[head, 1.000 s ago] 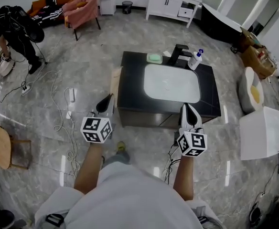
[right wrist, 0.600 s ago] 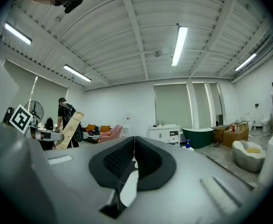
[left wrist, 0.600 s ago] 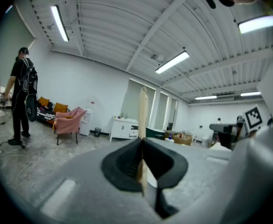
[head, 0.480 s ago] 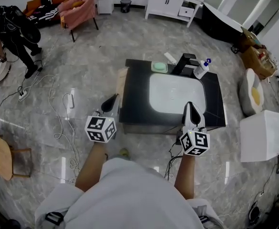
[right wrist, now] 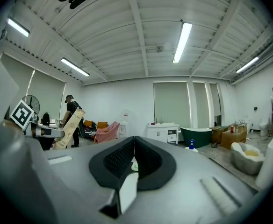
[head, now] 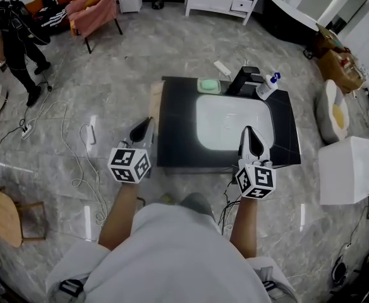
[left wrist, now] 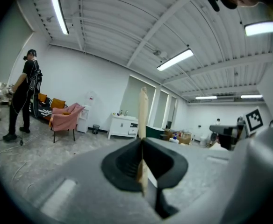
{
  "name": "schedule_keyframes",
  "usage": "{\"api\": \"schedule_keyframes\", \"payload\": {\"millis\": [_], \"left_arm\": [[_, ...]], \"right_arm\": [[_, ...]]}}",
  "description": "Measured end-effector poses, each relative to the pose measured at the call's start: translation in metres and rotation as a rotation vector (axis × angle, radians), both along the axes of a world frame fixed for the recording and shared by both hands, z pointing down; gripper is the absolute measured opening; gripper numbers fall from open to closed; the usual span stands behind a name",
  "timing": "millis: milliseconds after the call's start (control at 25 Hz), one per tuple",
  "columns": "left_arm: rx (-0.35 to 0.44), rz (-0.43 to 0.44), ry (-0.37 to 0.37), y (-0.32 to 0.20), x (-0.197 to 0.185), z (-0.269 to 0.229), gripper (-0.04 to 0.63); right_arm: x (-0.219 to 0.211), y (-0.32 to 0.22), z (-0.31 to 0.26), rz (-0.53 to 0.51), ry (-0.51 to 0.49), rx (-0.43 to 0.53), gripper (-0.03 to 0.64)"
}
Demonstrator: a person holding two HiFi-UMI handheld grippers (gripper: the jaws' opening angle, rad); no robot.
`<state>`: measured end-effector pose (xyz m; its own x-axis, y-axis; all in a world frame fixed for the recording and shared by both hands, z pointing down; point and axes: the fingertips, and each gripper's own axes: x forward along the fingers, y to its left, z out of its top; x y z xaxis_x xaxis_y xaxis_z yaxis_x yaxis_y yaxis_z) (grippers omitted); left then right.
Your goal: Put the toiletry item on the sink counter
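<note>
One flat tan cardboard box clamped in left tongs; right tongs together, empty.

You wear a pale short-sleeved shirt. Your left gripper and right gripper carry white cubes with black squares.

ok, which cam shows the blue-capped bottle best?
Head view: the bottle stands clear on the counter by the faucet. Right gripper view shows it small, far off. Left gripper view: too small to tell.

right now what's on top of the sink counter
Green soap dish, black faucet and blue-capped pump bottle along the back edge; the right gripper covers some front rim.
</note>
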<state>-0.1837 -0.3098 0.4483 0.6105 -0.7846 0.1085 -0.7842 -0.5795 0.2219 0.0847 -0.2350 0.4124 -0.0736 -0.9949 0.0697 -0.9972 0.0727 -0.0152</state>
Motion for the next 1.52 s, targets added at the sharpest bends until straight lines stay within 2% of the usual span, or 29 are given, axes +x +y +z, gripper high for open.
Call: {"api": "schedule_keyframes", "payload": {"millis": [320, 480, 960, 1520], "left_arm": [[-0.016, 0.007, -0.005, -0.026, 0.02, 0.006, 0.002], [-0.02, -0.004, -0.017, -0.039, 0.034, 0.004, 0.002], [-0.026, -0.05, -0.041, -0.086, 0.077, -0.001, 0.002], [-0.1, -0.123, -0.123, -0.114, 0.114, 0.057, 0.002]], "right_arm": [[0.018, -0.03, 0.006, -0.012, -0.019, -0.008, 0.003], [0.031, -0.051, -0.002, -0.025, -0.005, 0.039, 0.003], [0.074, -0.118, 0.002, -0.098, -0.043, 0.035, 0.003], [0.11, -0.162, 0.028, -0.168, -0.047, 0.024, 0.003]]}}
